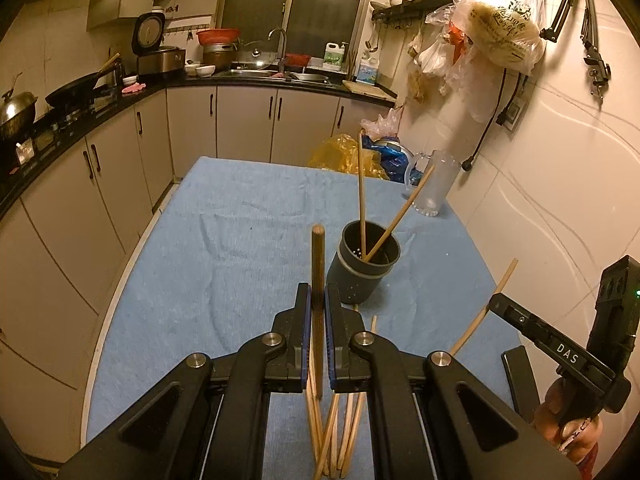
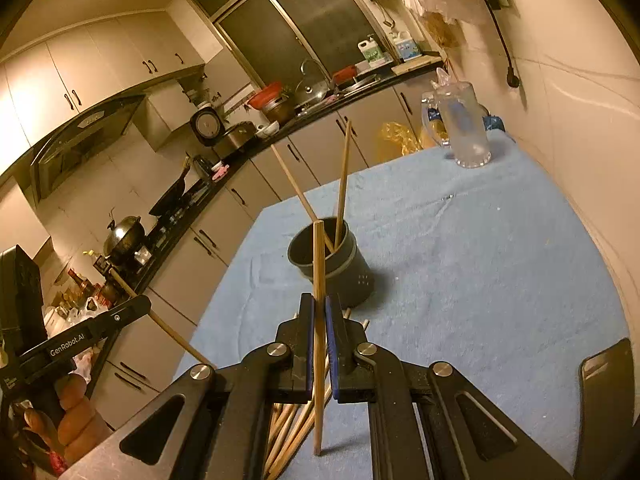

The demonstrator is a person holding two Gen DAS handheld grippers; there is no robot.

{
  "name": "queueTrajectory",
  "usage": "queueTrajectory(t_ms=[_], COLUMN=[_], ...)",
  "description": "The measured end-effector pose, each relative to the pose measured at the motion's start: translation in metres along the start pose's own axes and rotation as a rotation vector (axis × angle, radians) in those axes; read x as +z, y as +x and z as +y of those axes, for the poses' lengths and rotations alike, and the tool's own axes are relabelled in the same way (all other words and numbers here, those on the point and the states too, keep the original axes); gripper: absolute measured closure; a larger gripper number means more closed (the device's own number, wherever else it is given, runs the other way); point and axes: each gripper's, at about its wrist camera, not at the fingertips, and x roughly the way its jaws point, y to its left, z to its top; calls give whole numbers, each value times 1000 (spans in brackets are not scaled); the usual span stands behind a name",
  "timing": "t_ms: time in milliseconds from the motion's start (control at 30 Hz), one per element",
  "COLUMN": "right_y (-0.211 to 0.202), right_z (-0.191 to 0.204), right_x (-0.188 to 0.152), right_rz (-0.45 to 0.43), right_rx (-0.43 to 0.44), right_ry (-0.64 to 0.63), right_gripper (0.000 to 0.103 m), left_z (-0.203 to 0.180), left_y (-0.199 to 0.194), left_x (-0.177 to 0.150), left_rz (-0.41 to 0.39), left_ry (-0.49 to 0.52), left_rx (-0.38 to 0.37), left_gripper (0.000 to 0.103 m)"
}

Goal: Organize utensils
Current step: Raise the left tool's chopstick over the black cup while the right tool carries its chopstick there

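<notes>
A dark round utensil holder [image 1: 366, 266] stands on the blue cloth and holds two wooden chopsticks [image 1: 361, 196]; it also shows in the right wrist view [image 2: 332, 264]. My left gripper [image 1: 318, 300] is shut on a darker wooden chopstick [image 1: 318, 264], held upright just left of and short of the holder. My right gripper [image 2: 319, 310] is shut on a light wooden chopstick [image 2: 319, 280], upright, just in front of the holder. Several loose chopsticks [image 1: 336, 440] lie on the cloth under the grippers, also seen in the right wrist view [image 2: 288, 436].
A clear glass pitcher [image 1: 434, 184] stands at the table's far right corner by the wall [image 2: 466, 128]. The blue-clothed table [image 1: 224, 240] has its left edge beside kitchen cabinets [image 1: 120, 184]. Yellow and blue bags [image 1: 352, 156] sit behind the table.
</notes>
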Motion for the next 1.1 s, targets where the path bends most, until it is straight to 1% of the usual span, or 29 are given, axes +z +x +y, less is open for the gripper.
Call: queueTrajectory(t_ms=[233, 433, 700, 1000, 1100], right_y=[-8, -16, -21, -26, -23], right_z=[3, 9, 18, 26, 30], right_x=[15, 33, 68, 113, 125], right_rz=[-36, -69, -102, -162, -185], right_rx=[3, 9, 14, 28, 20], right_ry=[-11, -25, -38, -31, -33], right_gripper=[97, 97, 97, 97, 97], left_z=[-6, -13, -19, -26, -30], left_y=[-3, -5, -6, 5, 10], left_x=[15, 35, 73, 121, 134], left_rz=[-12, -28, -58, -84, -96], left_ry=[9, 23, 18, 6, 5], left_rx=[4, -1, -5, -25, -33], left_gripper=[97, 97, 97, 97, 97])
